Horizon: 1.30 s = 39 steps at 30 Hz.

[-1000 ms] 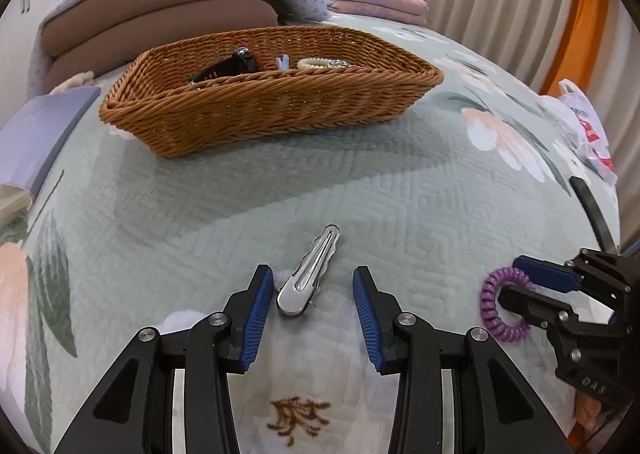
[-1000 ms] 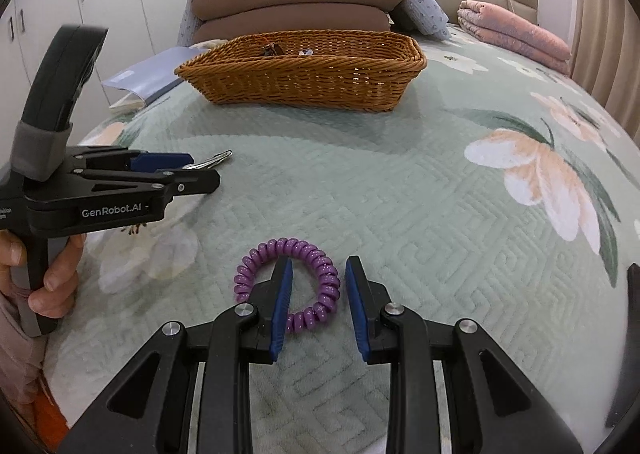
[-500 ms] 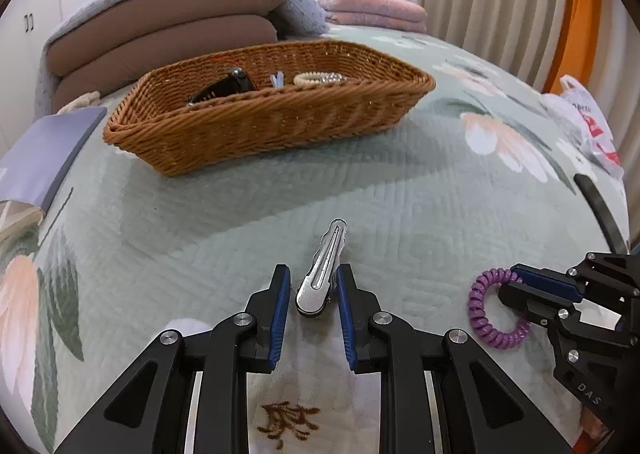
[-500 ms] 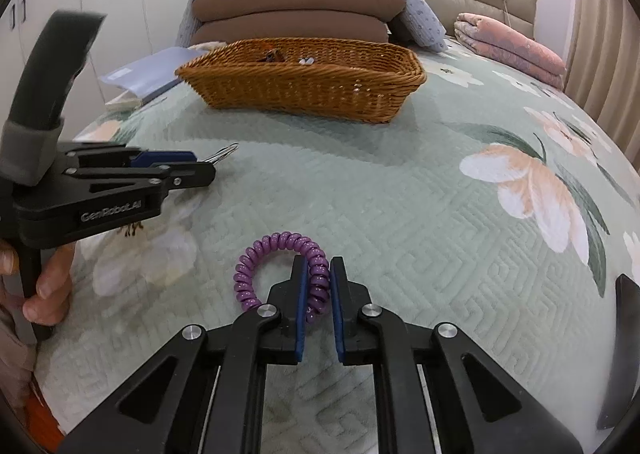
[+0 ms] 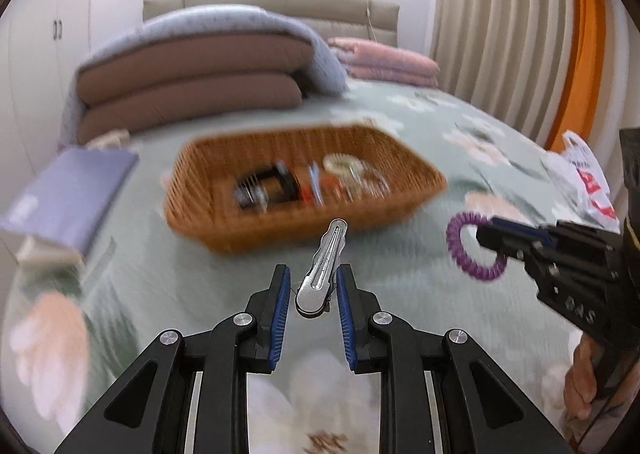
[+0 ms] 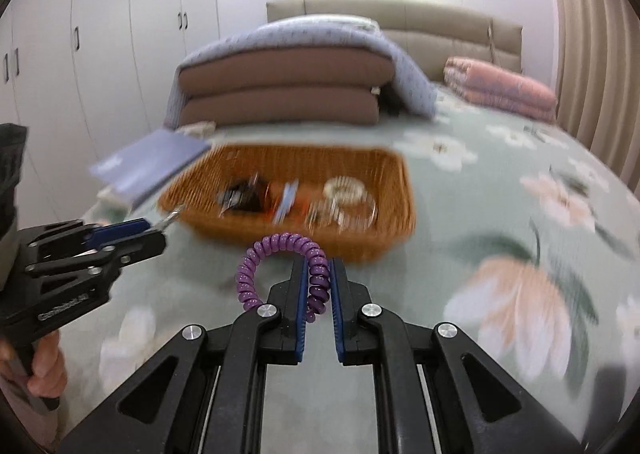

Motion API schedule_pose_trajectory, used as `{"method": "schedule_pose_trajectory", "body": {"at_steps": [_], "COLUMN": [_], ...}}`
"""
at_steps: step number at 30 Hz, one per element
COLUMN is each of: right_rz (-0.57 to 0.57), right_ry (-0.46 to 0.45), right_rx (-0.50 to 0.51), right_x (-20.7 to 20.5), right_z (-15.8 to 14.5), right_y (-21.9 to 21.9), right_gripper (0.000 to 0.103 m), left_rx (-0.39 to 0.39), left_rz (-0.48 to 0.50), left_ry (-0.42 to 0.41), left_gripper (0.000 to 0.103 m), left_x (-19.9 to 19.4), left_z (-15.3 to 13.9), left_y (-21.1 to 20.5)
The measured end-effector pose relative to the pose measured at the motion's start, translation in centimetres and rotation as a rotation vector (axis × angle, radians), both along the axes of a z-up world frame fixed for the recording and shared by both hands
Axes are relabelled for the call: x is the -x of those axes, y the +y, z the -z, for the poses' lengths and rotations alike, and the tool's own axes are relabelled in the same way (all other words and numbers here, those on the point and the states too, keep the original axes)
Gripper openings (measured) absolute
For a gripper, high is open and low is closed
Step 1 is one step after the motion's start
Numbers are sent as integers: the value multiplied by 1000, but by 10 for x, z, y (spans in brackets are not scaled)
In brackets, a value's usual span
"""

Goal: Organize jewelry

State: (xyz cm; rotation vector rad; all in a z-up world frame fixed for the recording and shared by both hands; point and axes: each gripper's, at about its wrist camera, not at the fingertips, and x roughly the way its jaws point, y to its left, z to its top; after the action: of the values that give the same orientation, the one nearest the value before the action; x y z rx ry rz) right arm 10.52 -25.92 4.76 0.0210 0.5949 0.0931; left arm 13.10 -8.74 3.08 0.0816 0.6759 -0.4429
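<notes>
Left wrist view: left gripper (image 5: pixel 313 288) pinches silver hair clip (image 5: pixel 322 270), basket (image 5: pixel 304 190) at 12 o'clock.
Right wrist view: right gripper (image 6: pixel 318 286) squeezes purple hair tie (image 6: pixel 286 272), above the bed (image 6: pixel 500 238).

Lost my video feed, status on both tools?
Left tool shut on silver hair clip. Right tool shut on purple coil hair tie. Wicker basket ahead, path unobstructed.

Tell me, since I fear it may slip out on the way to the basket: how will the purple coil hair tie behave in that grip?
The purple coil hair tie is pinched on one side only by the right gripper, so its free loop will likely sag. It looks springy and light; the ridged coils probably resist slipping.
</notes>
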Motion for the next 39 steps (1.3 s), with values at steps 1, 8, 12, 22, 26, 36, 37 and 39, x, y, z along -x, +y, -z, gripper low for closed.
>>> {"method": "schedule_pose_trajectory", "body": {"at_steps": [1, 8, 12, 22, 26, 36, 37, 39], "right_rz": [4, 49, 77, 24, -1, -16, -19, -27], "right_ry": [-1, 32, 91, 212, 185, 38, 23, -3], "right_rx": [-10, -67, -43, -99, -140, -52, -48, -44], "right_x": [-9, -101, -144, -194, -185, -128, -119, -104], "right_z": [-3, -14, -2, 35, 29, -4, -9, -17], "right_y": [-2, -12, -10, -5, -9, 10, 12, 14], "right_gripper": [13, 13, 13, 14, 27, 28, 31, 34], "left_rx": [3, 32, 96, 63, 129, 223, 227, 234], "left_rz": [-9, -88, -129, -156, -139, -139, -135, -128], "left_ry": [-11, -32, 23, 40, 35, -19, -26, -47], "left_gripper": [23, 23, 23, 24, 25, 45, 45, 45], "left_x": [-6, -78, -123, -155, -153, -135, -131, -121], "left_z": [-6, -23, -11, 22, 18, -4, -7, -15], "left_y": [2, 1, 2, 6, 13, 24, 24, 25]}}
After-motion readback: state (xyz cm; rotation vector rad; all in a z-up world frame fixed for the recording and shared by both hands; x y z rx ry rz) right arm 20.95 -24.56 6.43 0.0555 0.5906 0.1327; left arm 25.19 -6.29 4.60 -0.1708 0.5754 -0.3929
